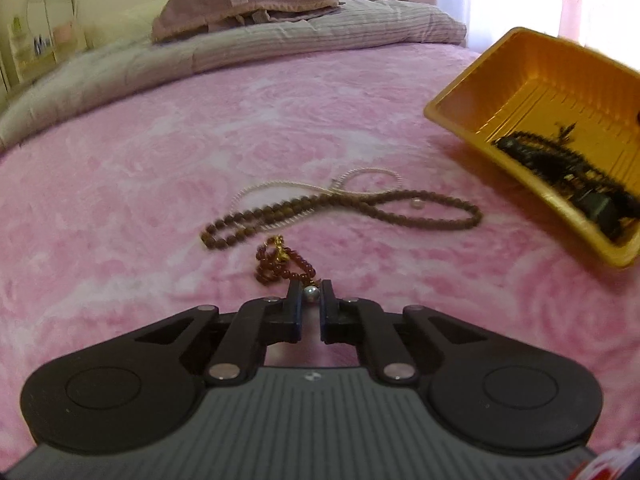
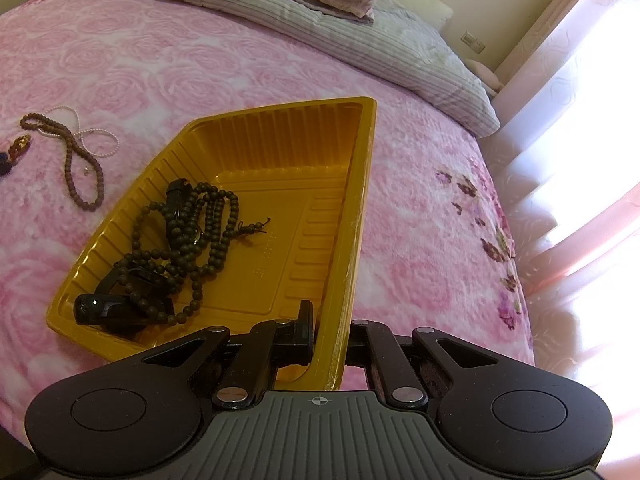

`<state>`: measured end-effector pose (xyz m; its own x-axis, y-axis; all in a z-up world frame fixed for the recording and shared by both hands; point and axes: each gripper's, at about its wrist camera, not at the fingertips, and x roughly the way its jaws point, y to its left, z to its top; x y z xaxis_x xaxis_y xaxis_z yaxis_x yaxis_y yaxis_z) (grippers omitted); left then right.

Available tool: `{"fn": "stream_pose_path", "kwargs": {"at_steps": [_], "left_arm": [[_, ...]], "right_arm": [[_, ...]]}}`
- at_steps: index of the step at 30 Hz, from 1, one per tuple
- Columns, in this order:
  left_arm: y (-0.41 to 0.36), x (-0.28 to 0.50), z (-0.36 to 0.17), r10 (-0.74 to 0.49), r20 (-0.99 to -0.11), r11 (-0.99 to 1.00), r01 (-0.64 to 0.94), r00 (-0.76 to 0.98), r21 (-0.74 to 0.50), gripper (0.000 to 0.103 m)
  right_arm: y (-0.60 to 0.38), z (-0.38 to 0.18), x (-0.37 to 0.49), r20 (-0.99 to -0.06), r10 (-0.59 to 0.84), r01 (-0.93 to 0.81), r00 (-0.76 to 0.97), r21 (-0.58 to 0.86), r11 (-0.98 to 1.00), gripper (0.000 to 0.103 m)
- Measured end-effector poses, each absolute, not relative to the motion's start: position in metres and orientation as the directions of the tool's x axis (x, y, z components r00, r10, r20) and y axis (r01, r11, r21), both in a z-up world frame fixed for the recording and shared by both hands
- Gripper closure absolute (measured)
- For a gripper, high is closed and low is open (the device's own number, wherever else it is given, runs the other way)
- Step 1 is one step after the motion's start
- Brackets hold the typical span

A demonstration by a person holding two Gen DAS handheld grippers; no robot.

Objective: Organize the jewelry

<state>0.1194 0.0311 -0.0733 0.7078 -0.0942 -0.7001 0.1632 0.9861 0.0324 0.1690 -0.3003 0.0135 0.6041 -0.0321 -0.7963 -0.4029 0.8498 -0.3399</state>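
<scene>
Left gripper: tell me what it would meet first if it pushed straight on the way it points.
The left gripper is shut on a silver bead of the dark red bead string, so that string comes first. Just beyond lies the brown bead necklace on the pink blanket; depth is uncertain.

Open blanket (image 1: 140, 184) left of bead strands (image 1: 344, 208); tray (image 1: 472, 100) perhaps blocks right.

Pink bedspread (image 1: 160, 200): necklaces (image 1: 360, 208), tray (image 2: 280, 184)
</scene>
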Motion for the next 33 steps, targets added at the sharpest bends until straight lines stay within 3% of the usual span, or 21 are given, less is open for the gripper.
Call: {"fn": "stream_pose_path", "kwargs": {"at_steps": [12,21,26,33], "left_arm": [[0.051,0.106,-0.076,-0.369,-0.705,0.896,0.03,0.606,-0.443,0.096],[0.06,0.106,-0.099,-0.623,-0.573,0.619,-0.113,0.533,-0.778,0.096],[0.039,0.104,-0.09,-0.618,-0.589,0.673,-0.036,0.521,-0.738,0.096],[0.051,0.107,-0.083,-0.741,-0.352,0.416,-0.019,0.572,-0.909,0.096]], "right_arm": [[-0.297,0.016,0.167,-0.794,-0.032,-0.407,0.607,-0.345,0.846,0.096],[-0.297,0.015,0.167,-0.794,-0.031,-0.407,0.608,-0.345,0.846,0.096],[-0.297,0.016,0.167,-0.794,-0.03,-0.407,0.607,-0.343,0.847,0.096],[-0.299,0.016,0.167,-0.795,-0.028,-0.403,0.606,-0.337,0.851,0.096]]}}
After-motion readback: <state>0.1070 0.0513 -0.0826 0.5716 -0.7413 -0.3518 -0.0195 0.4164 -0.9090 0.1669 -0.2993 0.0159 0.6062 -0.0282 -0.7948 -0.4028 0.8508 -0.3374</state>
